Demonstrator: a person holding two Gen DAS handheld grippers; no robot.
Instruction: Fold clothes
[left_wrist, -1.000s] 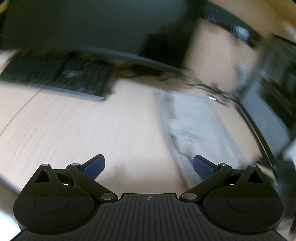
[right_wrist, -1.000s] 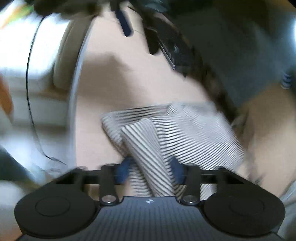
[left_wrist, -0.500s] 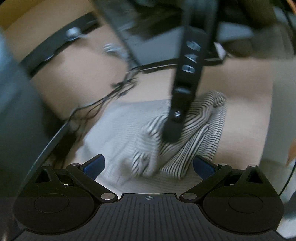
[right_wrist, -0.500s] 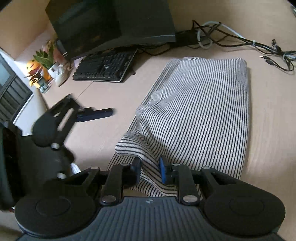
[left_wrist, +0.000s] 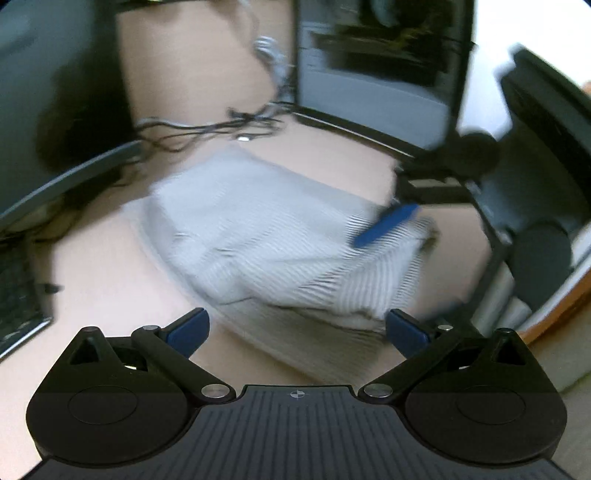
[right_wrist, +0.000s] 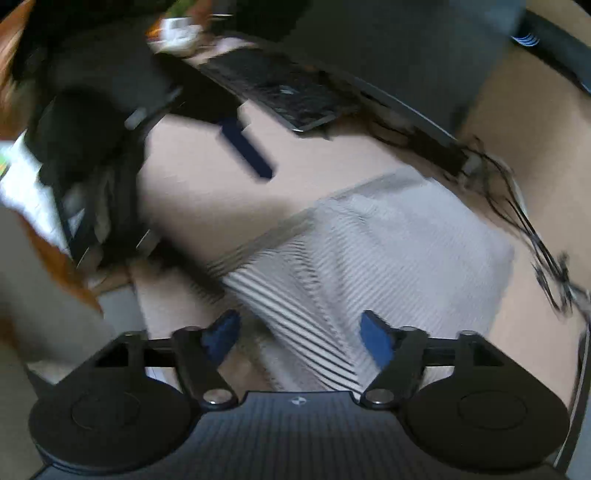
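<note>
1. The right gripper (right_wrist: 299, 334), black plastic with ribbed housing and blue pads, fills the bottom of the right wrist view; its jaws are opening, and the pads stand clear of the cloth between them.
2. The left gripper (left_wrist: 295, 330), of the same build, sits at the bottom of the left wrist view with its jaws spread wide and nothing pinched.
3. The grey-and-white striped fabric garment (right_wrist: 369, 266) lies folded in a rough rectangle at the centre of the right wrist view, soft and rumpled, its near edge running under the gap between the right pads.
4. In the left wrist view the garment (left_wrist: 280, 243) spreads across the middle of the frame, just above the left gripper, with a blue finger of the right gripper over its right-hand corner.
5. The garment rests on a pale wooden desk (right_wrist: 207, 192), smooth and matt.
6. A black keyboard (right_wrist: 288, 92) lies at the top centre of the right wrist view, and tangled black cables (right_wrist: 517, 206) trail at the right.
7. A dark monitor (left_wrist: 376, 62) stands at the upper right of the left wrist view; both views are motion-blurred.
</note>
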